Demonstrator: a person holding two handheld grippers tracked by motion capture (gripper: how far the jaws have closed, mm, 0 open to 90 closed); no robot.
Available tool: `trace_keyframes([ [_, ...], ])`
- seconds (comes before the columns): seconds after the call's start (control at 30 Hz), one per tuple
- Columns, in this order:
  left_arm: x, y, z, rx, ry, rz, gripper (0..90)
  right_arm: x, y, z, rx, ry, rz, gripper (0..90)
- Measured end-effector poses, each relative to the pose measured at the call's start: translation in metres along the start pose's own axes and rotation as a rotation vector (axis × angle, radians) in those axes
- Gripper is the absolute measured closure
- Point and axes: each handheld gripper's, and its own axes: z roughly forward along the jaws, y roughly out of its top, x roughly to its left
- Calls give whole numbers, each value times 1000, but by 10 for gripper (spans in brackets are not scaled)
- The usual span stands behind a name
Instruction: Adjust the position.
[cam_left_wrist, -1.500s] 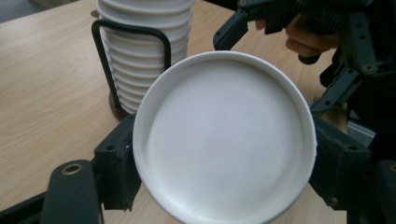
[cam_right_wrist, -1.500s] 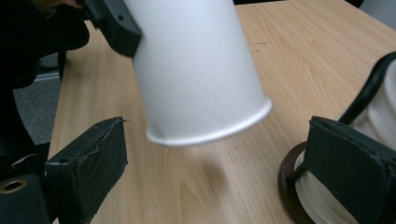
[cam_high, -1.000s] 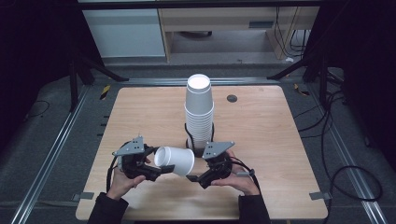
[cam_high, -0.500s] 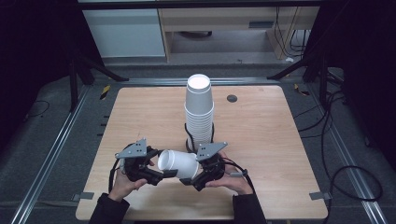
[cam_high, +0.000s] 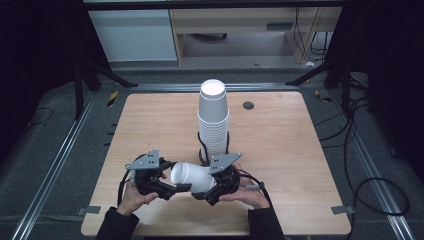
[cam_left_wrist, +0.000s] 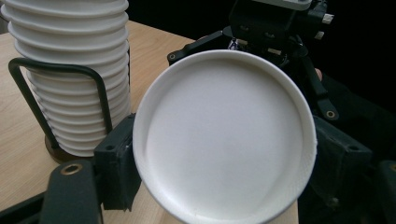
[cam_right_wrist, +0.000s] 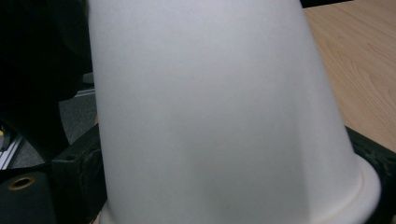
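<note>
- So the job here looks like handling one white paper cup (cam_high: 192, 176) off the tall stack of paper cups (cam_high: 214, 120) that sits in a black wire holder (cam_high: 202, 148) mid-surface.
- Separating part: looks done. The single cup is lying on its side in the air above the front of the wooden surface (cam_high: 280, 145), just in front of the stack and not touching it.
- Left hand-held gripper (cam_high: 172, 189): its jaws sit either side of the cup's closed-bottom end. In the left gripper view the cup's flat bottom (cam_left_wrist: 224, 135) faces the camera with a black jaw on each flank, so I'd say it's closed onto the cup (contact on the right side is a bit hidden, fair warning).
- Right hand-held gripper (cam_high: 207, 192): it's at the rim end. The right gripper view has the cup wall (cam_right_wrist: 219, 107) rising straight out from between its jaws with the rolled rim at the bottom, so it looks clamped on there too, only partly closed since the cup fills the gap.
- So right now both grippers have the same cup, one at each end. Reads like mid hand-off to me.
- Still left, my guess: one side lets go, then the cup gets set down somewhere on the surface. Plenty of cups remain in the stack, so probably nowhere near finished overall.
</note>
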Motion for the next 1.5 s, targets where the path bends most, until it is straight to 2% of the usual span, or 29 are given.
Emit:
trace_keyframes([
  [0.43, -1, 2, -2, -12, 18, 6, 216, -1, 1, -3, -2, 1, 4, 86],
  [0.97, -2, 5, -11, -30, 34, 17, 183, -7, 2, -18, 12, -40, -5, 88],
  [1.1, -1, 4, -12, -4, 47, 22, 168, -9, 5, -25, 32, -59, -18, 88],
  [1.37, 4, -1, -5, 102, 62, 24, 141, -15, 19, -39, 127, -101, -73, 87],
  [1.5, 5, -3, -2, 132, 58, 22, 139, -16, 25, -38, 186, -103, -107, 87],
])
